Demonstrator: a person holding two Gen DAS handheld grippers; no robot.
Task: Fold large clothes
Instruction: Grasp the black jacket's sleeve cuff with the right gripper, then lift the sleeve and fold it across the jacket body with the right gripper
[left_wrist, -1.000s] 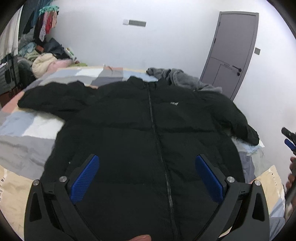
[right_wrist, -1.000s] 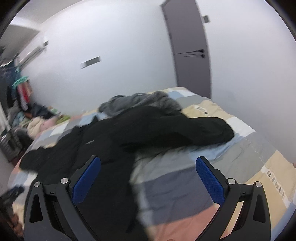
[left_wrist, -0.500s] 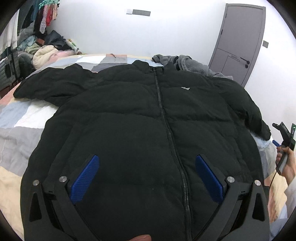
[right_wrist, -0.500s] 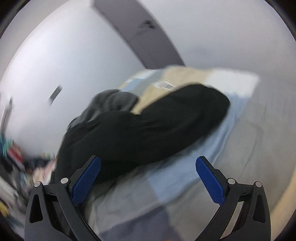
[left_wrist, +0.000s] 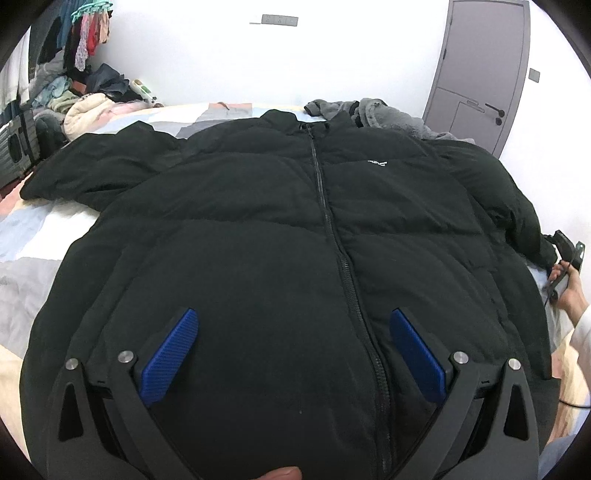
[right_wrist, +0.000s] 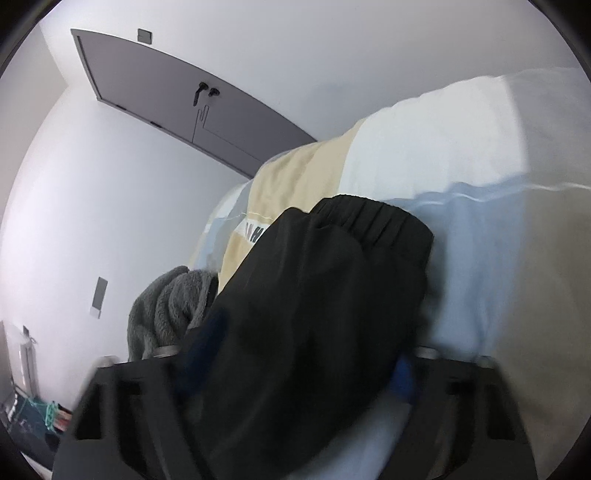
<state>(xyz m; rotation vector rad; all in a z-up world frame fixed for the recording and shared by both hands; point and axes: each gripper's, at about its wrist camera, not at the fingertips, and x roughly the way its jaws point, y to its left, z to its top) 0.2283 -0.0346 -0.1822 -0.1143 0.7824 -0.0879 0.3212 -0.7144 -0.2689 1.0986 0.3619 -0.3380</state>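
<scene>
Black jacket lay zipped, front-up across the bed — left gripper open above the hem, right gripper at the sleeve cuff by the bed's right edge, closure unclear — next, likely fold that sleeve inward.

Black left gripper is showing ribbed blue pads, silver screws; bare-skinned right hand is wearing a white sleeve

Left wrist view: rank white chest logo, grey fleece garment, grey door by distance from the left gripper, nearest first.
From the left gripper:
1. White chest logo, on the black jacket, right of its zipper.
2. Grey fleece garment, just past the collar, right.
3. Grey door, far right wall.
</scene>
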